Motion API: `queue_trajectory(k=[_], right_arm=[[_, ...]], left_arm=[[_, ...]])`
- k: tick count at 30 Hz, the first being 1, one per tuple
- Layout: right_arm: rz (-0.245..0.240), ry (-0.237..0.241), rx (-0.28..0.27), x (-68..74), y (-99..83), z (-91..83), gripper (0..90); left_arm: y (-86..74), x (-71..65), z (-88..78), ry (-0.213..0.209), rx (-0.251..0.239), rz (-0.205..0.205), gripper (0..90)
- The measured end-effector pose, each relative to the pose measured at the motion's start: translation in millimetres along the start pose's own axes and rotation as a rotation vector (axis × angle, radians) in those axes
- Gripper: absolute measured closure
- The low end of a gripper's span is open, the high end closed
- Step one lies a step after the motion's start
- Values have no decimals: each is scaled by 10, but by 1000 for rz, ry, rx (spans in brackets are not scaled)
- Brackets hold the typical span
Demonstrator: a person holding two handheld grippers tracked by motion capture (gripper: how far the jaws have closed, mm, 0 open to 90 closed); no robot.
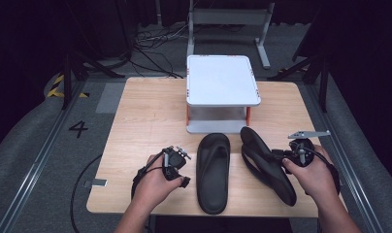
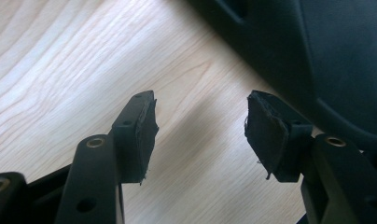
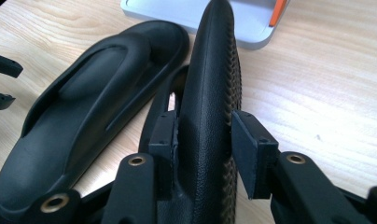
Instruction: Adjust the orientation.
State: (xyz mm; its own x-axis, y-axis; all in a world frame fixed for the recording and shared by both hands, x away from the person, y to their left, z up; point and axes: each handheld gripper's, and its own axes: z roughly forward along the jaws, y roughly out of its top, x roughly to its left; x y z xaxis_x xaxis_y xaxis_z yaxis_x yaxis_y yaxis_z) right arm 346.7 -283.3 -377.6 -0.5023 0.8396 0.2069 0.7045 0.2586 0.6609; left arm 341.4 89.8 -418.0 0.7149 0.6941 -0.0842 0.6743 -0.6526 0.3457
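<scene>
while the right gripper [image 1: 281, 158] clamps its jaws on the sole of a black sandal [image 1: 267, 162] tilted up on its edge near the table's [image 1: 136, 111] right front corner, the left gripper [image 2: 200, 126] rests with jaws spread apart and empty over bare wood toward the front left. a second black sandal [image 1: 213, 172] lies flat, strap side up, at the middle of the front edge, between the two grippers and just beside the left one. a white two-tier stand [image 1: 222, 80] with orange posts sits at the middle of the back edge.
</scene>
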Motion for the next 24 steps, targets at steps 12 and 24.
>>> queue_trajectory(k=[12, 24], right_arm=[[20, -77, 3, -233, -29, -50, 672], [20, -209, 61, -575, -115, 53, 745]], left_arm=[[-12, 32, 10, 11, -4, -9, 426], [-39, 72, 63, 2, 7, -18, 424]])
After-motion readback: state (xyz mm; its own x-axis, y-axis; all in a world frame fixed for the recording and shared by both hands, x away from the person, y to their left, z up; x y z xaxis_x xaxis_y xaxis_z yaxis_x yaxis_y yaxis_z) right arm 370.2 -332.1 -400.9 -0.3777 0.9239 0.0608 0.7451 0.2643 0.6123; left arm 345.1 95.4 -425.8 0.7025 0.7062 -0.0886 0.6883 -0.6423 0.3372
